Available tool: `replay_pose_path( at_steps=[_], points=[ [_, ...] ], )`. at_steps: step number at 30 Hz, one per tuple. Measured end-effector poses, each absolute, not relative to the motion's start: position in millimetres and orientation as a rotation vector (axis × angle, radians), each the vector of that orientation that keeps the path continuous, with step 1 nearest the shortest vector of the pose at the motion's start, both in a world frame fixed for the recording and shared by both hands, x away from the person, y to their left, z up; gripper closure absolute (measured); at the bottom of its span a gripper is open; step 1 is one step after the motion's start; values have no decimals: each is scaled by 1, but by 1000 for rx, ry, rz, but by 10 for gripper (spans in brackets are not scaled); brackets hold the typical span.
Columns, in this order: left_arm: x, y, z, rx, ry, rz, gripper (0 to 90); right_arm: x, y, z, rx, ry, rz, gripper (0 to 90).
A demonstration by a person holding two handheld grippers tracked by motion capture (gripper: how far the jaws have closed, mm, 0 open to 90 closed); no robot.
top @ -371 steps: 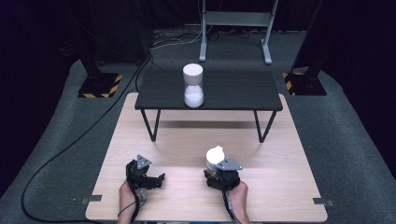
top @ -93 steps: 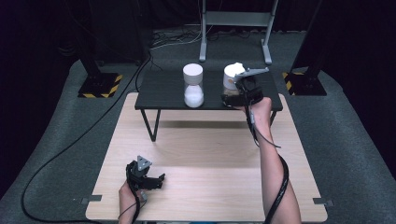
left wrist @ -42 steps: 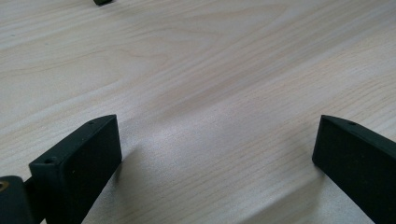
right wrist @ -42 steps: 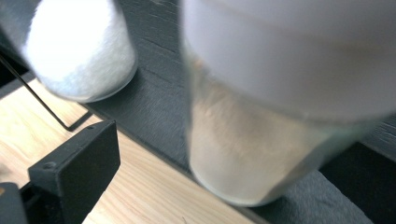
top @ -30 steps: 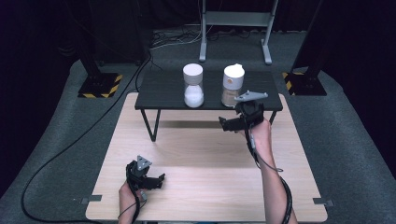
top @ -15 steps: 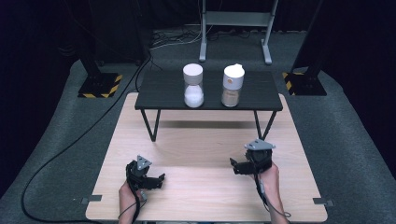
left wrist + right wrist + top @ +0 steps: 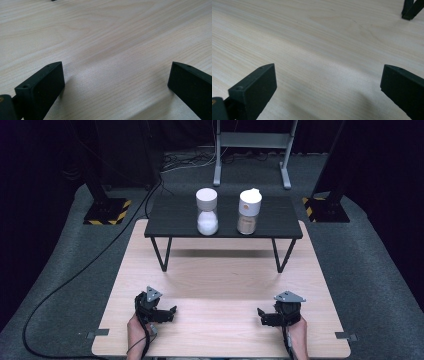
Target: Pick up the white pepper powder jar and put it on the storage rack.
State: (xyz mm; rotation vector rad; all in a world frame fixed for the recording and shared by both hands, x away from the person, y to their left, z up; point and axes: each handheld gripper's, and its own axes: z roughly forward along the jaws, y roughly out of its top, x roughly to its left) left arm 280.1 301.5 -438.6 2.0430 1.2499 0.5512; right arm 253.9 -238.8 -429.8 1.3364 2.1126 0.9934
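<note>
Two white containers stand on a low black shelf (image 7: 170,220): a waisted white jar (image 7: 206,212) at the middle and a white-capped bottle (image 7: 248,211) to its right. My left gripper (image 7: 172,312) rests open on the wooden table (image 7: 220,275) near the front left, jaws wide over bare wood (image 7: 115,62). My right gripper (image 7: 261,316) rests open near the front right, also with bare wood (image 7: 327,65) between its jaws. Both are held by hands at the table's near edge, far from the shelf.
The black shelf stands on thin legs (image 7: 162,255) at the table's far half; one leg foot (image 7: 410,10) shows in the right gripper view. A black cable (image 7: 75,275) runs over the grey floor at the left. Yellow-black striped stand bases (image 7: 105,212) sit behind.
My right gripper carried the white-capped bottle up to the shelf, let go of it beside the jar, and has drawn back down to the table's front right. The left gripper stayed put.
</note>
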Motion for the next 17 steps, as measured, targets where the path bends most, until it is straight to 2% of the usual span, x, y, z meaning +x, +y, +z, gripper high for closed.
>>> replay_pose_path(
  at_steps=[17],
  points=[
    [282,303,-439,2043,1243,539,7,243,-254,-445,1386,2008,1079,10]
  ],
)
